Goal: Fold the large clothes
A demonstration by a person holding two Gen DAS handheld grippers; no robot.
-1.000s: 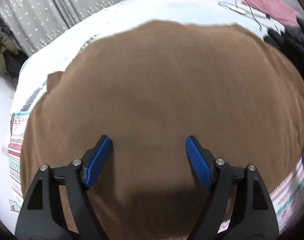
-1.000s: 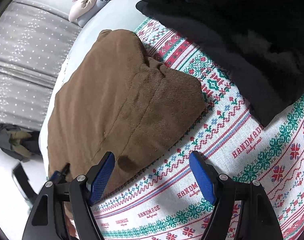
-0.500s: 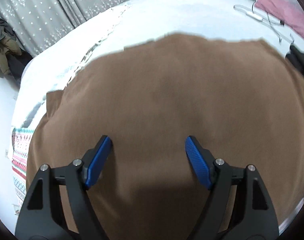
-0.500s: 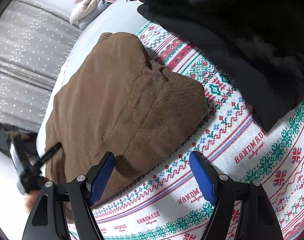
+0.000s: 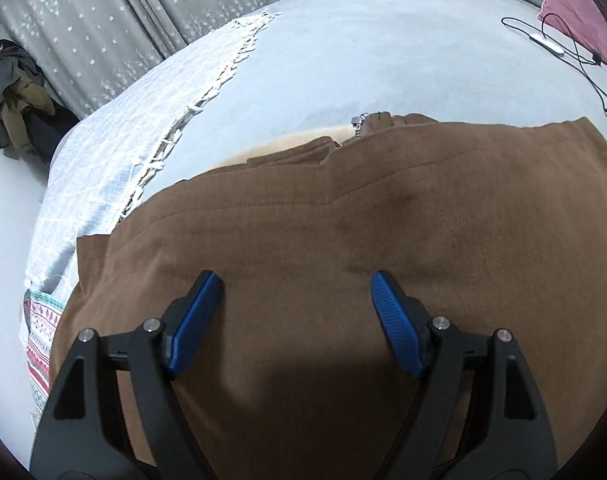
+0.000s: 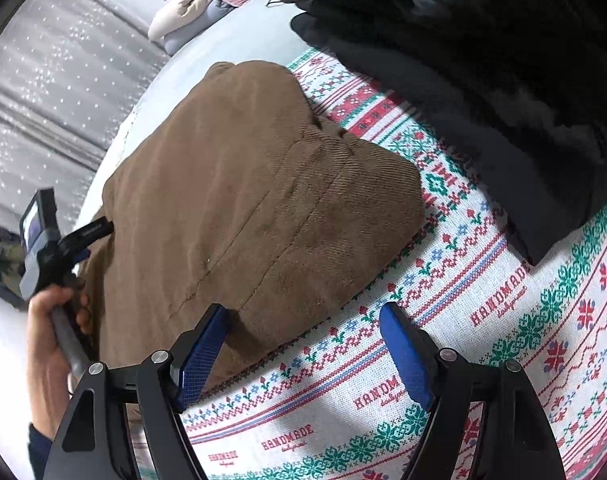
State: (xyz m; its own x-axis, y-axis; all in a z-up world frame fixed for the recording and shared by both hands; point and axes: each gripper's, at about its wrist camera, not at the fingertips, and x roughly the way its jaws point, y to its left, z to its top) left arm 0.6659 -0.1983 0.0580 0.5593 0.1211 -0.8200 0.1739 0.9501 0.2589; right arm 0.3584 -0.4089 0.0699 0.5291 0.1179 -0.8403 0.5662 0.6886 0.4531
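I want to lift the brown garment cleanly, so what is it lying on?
The brown garment lies on a patterned cloth at one end and the pale blue sheet at the other. What lies beneath its middle is covered.

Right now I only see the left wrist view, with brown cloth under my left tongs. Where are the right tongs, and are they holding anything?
Observer: The right tongs are open and empty, over the near edge of the brown garment.
Operator: What lies past that edge?
Observer: A patterned blanket printed HANDMADE; the garment lies on it.
Operator: Anything else close by?
Observer: A pile of black clothes sits on the blanket beside the garment.
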